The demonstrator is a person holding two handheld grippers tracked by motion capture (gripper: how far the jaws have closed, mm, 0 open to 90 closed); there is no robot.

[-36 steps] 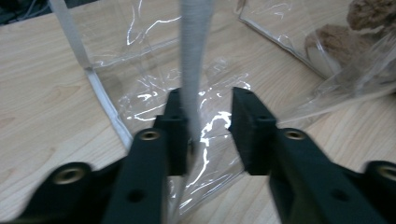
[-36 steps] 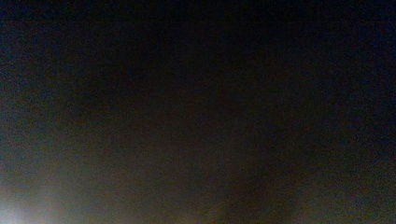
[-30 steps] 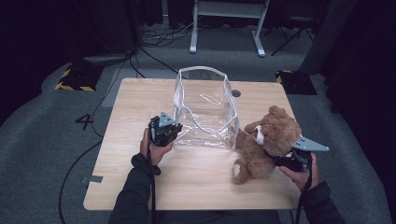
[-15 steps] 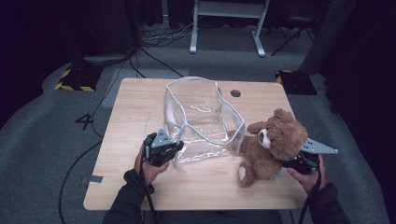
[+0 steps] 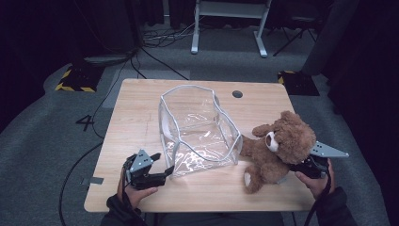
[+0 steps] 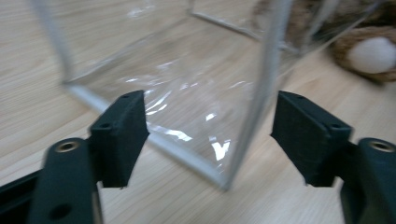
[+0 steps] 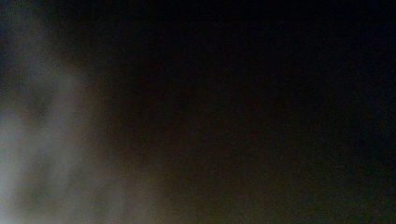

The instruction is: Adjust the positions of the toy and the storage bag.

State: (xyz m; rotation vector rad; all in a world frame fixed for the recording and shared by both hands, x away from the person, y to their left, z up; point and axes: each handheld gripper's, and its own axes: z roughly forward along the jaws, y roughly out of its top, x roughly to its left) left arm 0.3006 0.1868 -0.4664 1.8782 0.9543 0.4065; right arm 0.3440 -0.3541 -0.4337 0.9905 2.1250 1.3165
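Teddy bear (image 5: 281, 142) sits at the table's (image 5: 141, 101) right edge, pinched by my right gripper (image 5: 301, 165). My left gripper (image 5: 165, 170) has just spread off the clear bag's (image 5: 197, 129) near corner; I lift the bear over the rim squarely.

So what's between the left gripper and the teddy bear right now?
The clear plastic bag stands between the left gripper and the teddy bear, as the high view shows.
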